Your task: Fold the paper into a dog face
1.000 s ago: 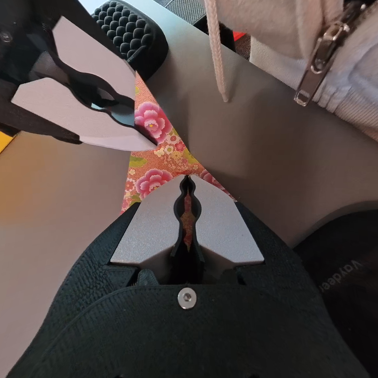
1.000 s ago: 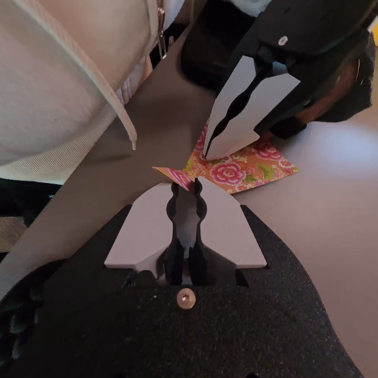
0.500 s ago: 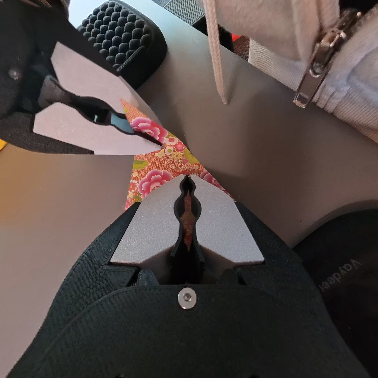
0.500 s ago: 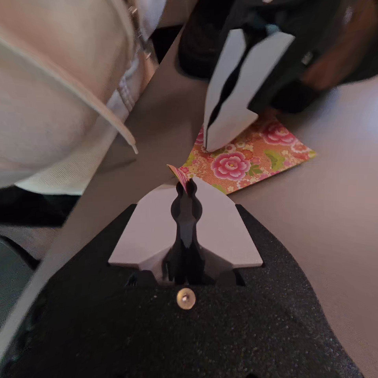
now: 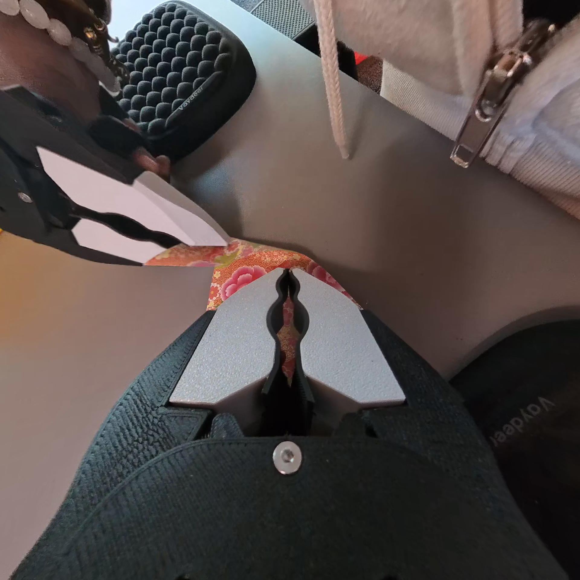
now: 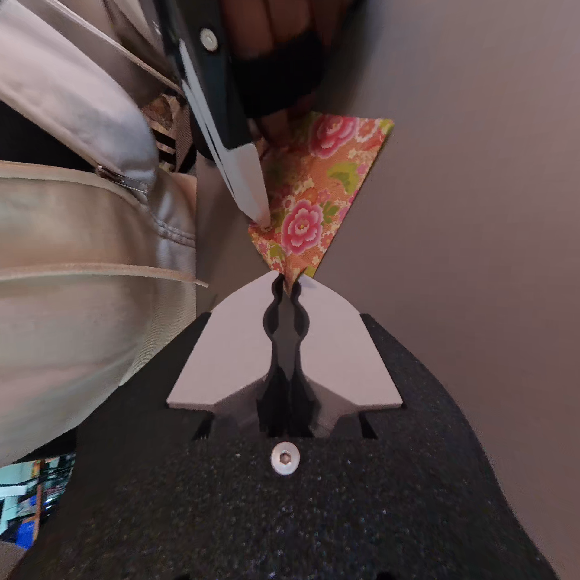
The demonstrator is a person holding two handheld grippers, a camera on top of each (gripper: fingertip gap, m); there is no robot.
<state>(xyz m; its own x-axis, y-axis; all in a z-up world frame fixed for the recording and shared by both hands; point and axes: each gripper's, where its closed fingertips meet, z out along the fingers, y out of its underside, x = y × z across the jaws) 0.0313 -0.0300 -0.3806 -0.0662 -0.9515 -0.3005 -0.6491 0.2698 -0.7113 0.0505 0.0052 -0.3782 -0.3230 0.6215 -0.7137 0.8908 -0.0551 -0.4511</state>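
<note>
Beside floral paper [image 5: 251, 266] — lettered black pads [image 5: 175, 78].

The grey table [image 6: 470, 219] is free on the side away from the person. On the near side, the person's jacket [image 5: 533, 141] and a black bumpy cushion [image 5: 175, 72] block the table edge.

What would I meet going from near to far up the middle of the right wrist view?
Right gripper, shut on the paper's corner → floral paper → left gripper, its closed tip pressing on the paper → the hand holding that gripper.
</note>
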